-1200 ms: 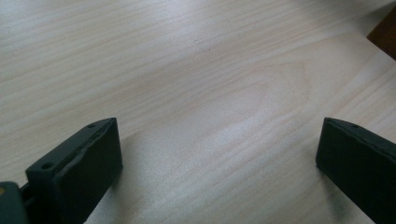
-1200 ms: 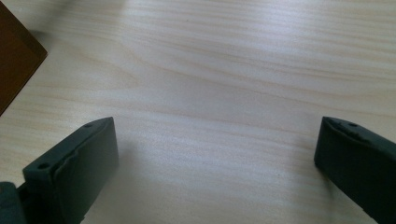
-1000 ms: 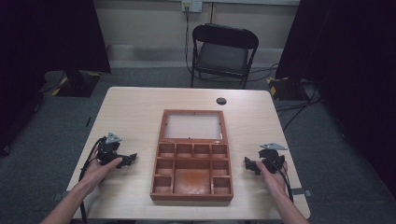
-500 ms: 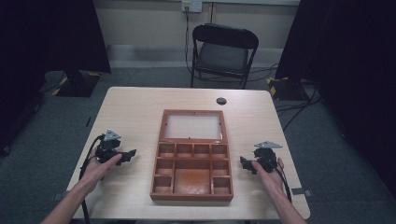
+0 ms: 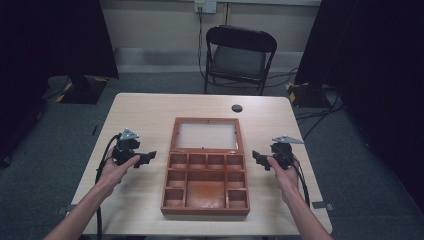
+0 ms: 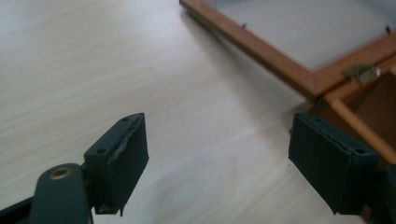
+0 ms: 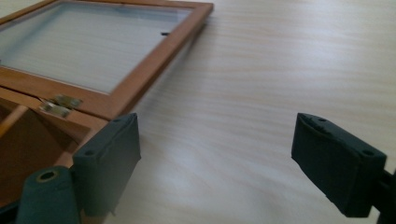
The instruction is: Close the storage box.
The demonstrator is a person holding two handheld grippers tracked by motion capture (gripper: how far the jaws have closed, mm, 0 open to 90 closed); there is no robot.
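A brown wooden box (image 5: 205, 185) with several compartments lies open in the middle of the table, its glass-paned lid (image 5: 205, 135) folded flat toward the far side. My left gripper (image 5: 145, 158) rests on the table just left of the box, open and holding nothing. In the left gripper view its jaws stand wide apart (image 6: 217, 156), with the lid's corner and a brass hinge (image 6: 362, 72) ahead at the right. My right gripper (image 5: 259, 159) sits just right of the box, also open. The right gripper view shows the lid (image 7: 93, 46) and a hinge (image 7: 60, 103) at the left.
A small round black object (image 5: 237, 108) lies near the table's far edge. A black folding chair (image 5: 240, 55) stands behind the table (image 5: 145, 115). Bare wood surrounds the box on both sides. Cables trail from both grippers toward the near edge.
The right gripper has drifted slightly left, closer to the box's right side. The left gripper has barely moved.
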